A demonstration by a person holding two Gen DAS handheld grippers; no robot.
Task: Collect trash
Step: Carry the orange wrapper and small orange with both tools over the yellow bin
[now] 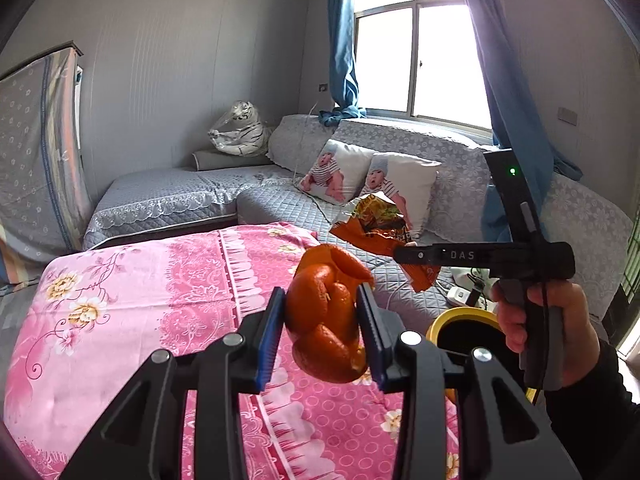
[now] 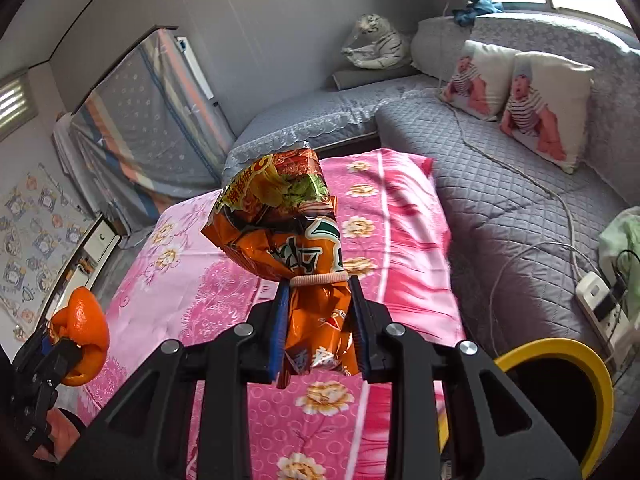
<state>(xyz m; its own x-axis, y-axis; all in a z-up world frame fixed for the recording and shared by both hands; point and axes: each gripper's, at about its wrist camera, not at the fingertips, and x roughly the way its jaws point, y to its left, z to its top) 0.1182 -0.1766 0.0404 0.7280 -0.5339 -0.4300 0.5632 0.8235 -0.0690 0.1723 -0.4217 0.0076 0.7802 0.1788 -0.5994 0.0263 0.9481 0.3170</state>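
- Gripping an orange peel between the blue pads of the left gripper, jaws narrowed onto it, peel curling up and hanging down past the pads, clear of the cloth.
- Clamping a crumpled orange snack bag in the right gripper, jaws narrowed on the bag's lower part just below a pale elastic band, printed upper end flaring up and away from the camera.
- Showing again in the left view at right: bag sticking out leftward from the right gripper, a hand in a dark sleeve wrapping its handle.
- Showing again in the right view at far left: peel pinched in the left gripper, well apart from the bag.
- Hovering, both of them, over a pink flowered cloth spread underneath.
- Standing near right, just beside the cloth's right edge: a yellow-rimmed bin with a dark inside, partly hidden behind the gripper frame.
- Lying right of the bin on the grey sofa: a white power strip with cables running off across the seat.
- Leaning farther back against the sofa's backrest: two cushions printed with a baby picture, side by side.
- Sitting at the far corner: a white tiger toy wrapped in clear plastic.
- Letting in bright light behind the sofa: a window with blue curtains on either side.
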